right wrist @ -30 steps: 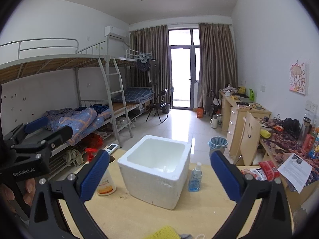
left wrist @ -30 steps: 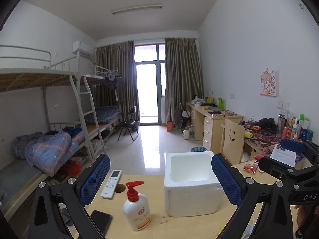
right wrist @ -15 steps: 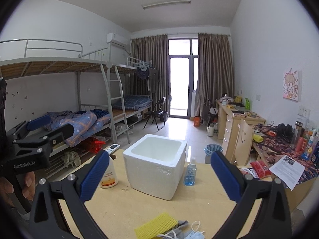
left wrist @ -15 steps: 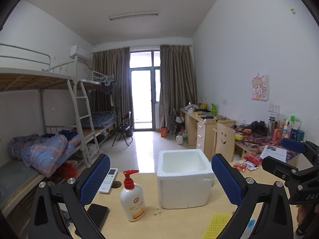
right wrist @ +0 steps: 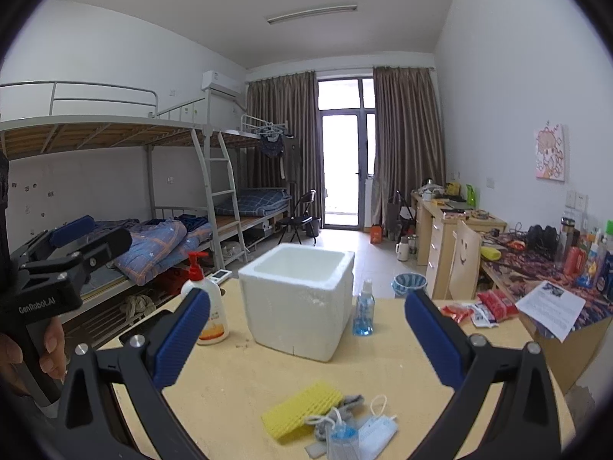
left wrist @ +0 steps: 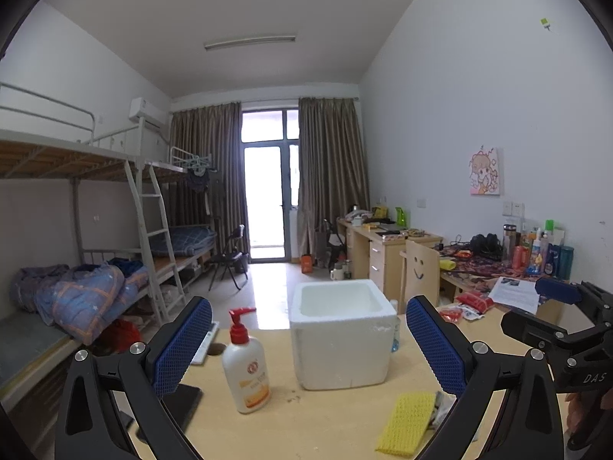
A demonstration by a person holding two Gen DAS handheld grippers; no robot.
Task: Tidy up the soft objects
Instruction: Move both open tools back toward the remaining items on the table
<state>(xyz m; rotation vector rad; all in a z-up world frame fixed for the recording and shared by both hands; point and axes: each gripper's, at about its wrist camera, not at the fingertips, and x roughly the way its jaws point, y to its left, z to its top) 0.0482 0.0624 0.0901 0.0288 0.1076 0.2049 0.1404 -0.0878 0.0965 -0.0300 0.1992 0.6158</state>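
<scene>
A white foam box (left wrist: 341, 339) (right wrist: 299, 299) stands open-topped in the middle of the wooden table (right wrist: 237, 379). In front of it lie a yellow sponge (right wrist: 302, 408) (left wrist: 406, 418), a grey cloth (right wrist: 346, 408) and face masks (right wrist: 360, 435). My left gripper (left wrist: 308, 349) is open above the table, facing the box, with nothing between its blue pads. My right gripper (right wrist: 306, 335) is open too, behind the soft items, empty. Each gripper shows at the edge of the other's view.
A pump bottle (left wrist: 245, 364) (right wrist: 205, 306) stands left of the box, a blue spray bottle (right wrist: 364, 312) to its right. A phone (left wrist: 184, 402) and a remote (right wrist: 219, 275) lie at the table's left. Snack packets (right wrist: 479, 306) and a paper (right wrist: 551, 306) lie at the right.
Both grippers have pulled back and risen from the box. The sponge, cloth and masks have come into view at the near edge of the table.
</scene>
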